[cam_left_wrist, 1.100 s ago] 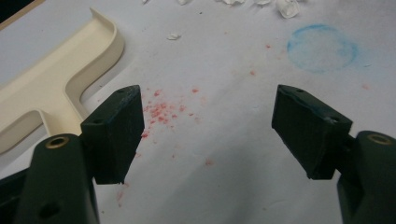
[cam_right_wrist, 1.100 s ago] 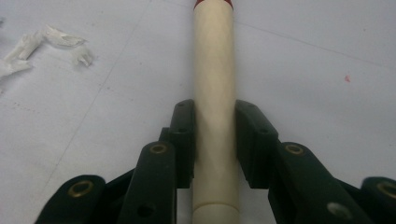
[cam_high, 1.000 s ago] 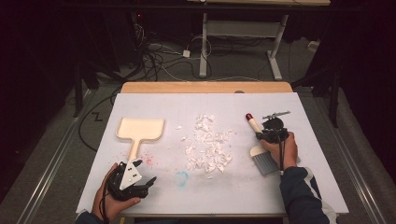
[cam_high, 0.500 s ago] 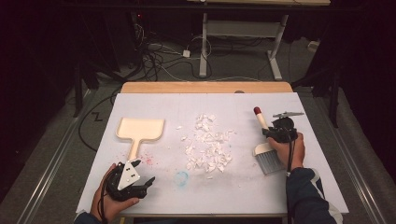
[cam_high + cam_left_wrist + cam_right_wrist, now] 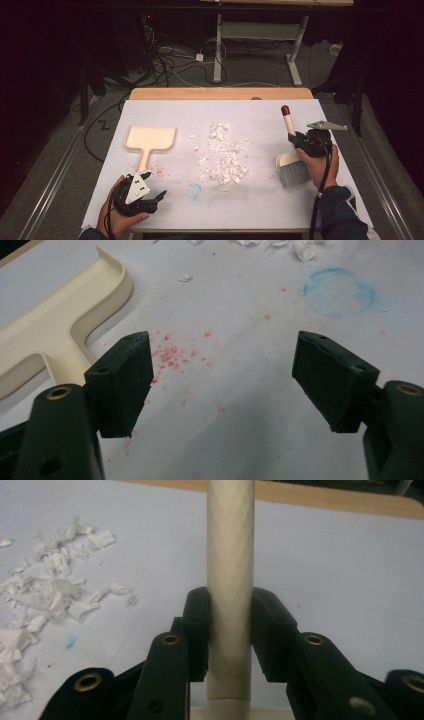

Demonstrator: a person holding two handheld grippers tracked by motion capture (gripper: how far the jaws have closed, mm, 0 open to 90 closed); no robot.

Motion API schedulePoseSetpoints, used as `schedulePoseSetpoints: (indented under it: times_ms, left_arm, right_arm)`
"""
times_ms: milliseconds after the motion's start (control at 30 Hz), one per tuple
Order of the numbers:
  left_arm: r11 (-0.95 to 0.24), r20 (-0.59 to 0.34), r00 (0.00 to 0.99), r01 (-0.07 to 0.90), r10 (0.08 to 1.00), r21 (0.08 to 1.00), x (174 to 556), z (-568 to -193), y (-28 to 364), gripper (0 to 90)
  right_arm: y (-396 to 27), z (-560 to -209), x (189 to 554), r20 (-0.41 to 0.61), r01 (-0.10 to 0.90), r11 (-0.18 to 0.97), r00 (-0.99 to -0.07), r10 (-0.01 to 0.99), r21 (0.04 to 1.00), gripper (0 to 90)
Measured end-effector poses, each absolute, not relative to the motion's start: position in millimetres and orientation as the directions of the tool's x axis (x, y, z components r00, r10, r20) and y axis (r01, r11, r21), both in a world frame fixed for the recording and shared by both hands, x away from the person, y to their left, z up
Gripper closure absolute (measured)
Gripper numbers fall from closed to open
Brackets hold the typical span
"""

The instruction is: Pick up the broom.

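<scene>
A cream hand brush with grey bristles and a red-tipped handle is held at the right of the table, and my right gripper is shut on its handle. A heap of white paper scraps lies mid-table, seen again as scraps left of the handle. A cream dustpan lies at the left; its edge shows beside my left gripper. That left gripper rests open near the front left edge, nothing between its jaws.
White paper covers the wooden table. Red specks and a blue ring stain mark the paper near the left gripper. Cables and metal table legs stand on the floor beyond.
The right gripper has carried the brush to the right and a little up, away from the scrap heap. The left gripper has stayed put.
</scene>
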State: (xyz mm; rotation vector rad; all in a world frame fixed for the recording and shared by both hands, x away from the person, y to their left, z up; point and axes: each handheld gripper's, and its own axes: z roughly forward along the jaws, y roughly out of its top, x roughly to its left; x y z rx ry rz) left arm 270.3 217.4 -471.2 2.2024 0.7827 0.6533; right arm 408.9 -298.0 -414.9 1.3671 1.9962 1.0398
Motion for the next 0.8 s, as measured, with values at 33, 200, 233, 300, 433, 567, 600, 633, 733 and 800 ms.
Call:
schedulePoseSetpoints:
  times_ms: [33, 200, 233, 300, 433, 567, 600, 633, 733, 800]
  left_arm:
    - [-0.571, 0.216, 0.691, 0.337, 0.690, 0.748, 270, -471, 217, 23.4]
    - [-0.560, 0.198, 0.692, 0.346, 0.694, 0.753, 269, -470, 217, 23.4]
    - [-0.558, 0.196, 0.692, 0.346, 0.695, 0.754, 269, -470, 217, 23.4]
    - [-0.550, 0.188, 0.693, 0.347, 0.696, 0.759, 269, -470, 216, 23.4]
    - [-0.534, 0.170, 0.692, 0.353, 0.702, 0.769, 269, -468, 214, 23.4]
    - [-0.495, 0.136, 0.685, 0.361, 0.716, 0.790, 270, -462, 209, 22.7]
    - [-0.480, 0.122, 0.681, 0.366, 0.722, 0.797, 270, -460, 207, 22.7]
    - [-0.468, 0.112, 0.682, 0.364, 0.723, 0.805, 270, -457, 204, 22.7]
    - [-0.449, 0.097, 0.703, 0.335, 0.705, 0.828, 270, -445, 188, 22.7]
    - [-0.443, 0.092, 0.730, 0.305, 0.677, 0.843, 269, -438, 173, 22.6]
  right_arm:
    - [-299, -411, 403, 0.015, 0.525, 0.204, -0.382, 0.924, 0.826, 71.1]
    - [-298, -406, 391, 0.004, 0.482, 0.206, -0.398, 0.917, 0.852, 71.2]
    - [-299, -404, 388, -0.001, 0.473, 0.210, -0.405, 0.914, 0.856, 71.2]
    - [-299, -399, 379, -0.007, 0.441, 0.212, -0.422, 0.907, 0.872, 71.3]
    - [-297, -391, 368, -0.018, 0.406, 0.218, -0.442, 0.897, 0.887, 71.3]
    - [-292, -383, 359, -0.032, 0.377, 0.229, -0.461, 0.887, 0.897, 71.3]
    - [-290, -380, 355, -0.037, 0.366, 0.231, -0.467, 0.884, 0.901, 71.3]
    - [-287, -376, 353, -0.043, 0.357, 0.239, -0.478, 0.877, 0.903, 71.3]
    - [-275, -366, 343, -0.046, 0.319, 0.238, -0.509, 0.859, 0.917, 71.3]
    - [-270, -364, 340, -0.045, 0.309, 0.235, -0.516, 0.856, 0.921, 71.3]
